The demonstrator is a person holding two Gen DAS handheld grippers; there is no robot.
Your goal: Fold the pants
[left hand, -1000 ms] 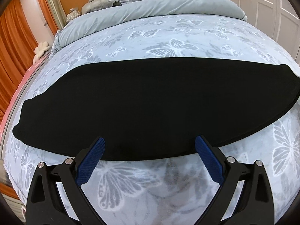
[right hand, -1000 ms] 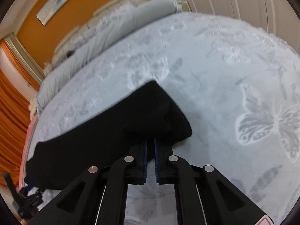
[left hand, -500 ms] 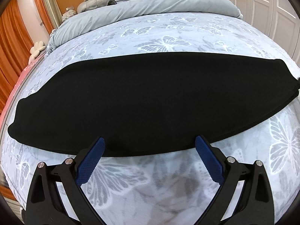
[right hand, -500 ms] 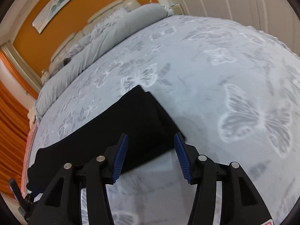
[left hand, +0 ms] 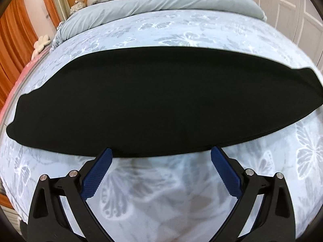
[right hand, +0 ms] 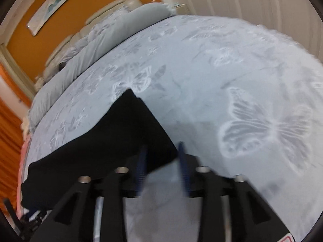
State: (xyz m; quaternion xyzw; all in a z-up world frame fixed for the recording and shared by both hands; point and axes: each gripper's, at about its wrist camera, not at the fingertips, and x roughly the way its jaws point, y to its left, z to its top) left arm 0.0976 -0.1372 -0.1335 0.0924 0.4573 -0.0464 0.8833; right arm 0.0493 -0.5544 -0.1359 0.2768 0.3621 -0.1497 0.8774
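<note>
The pants (left hand: 161, 102) are laid flat across the bed (left hand: 181, 34), stretched from one side of the left wrist view to the other as a long, plain black band. The fabric is seen smooth and unwrinkled — no seams, pockets or waistband can be made out against the dark cloth. The far edge is drawn as an even curve; the near edge runs just past the fingertips of the left tongs (left hand: 161, 155). At the right end a narrower, squared-off portion is seen, slightly stepped from the main band.

The left tongs are held wide apart, with nothing between the blue ribbed pads (left hand: 97, 175), and are poised just short of the near hem at its middle.

In the right wrist view, which is blurred, one corner of the pants (right hand: 121, 141) is shown as a pointed black wedge on the butterfly-printed cover (right hand: 262, 125). The right tongs (right hand: 162, 151) are parted, one finger over the cloth's edge and the other beside it — nothing is pinched. A grey duvet (left hand: 161, 4) is bunched at the head of the bed.
</note>
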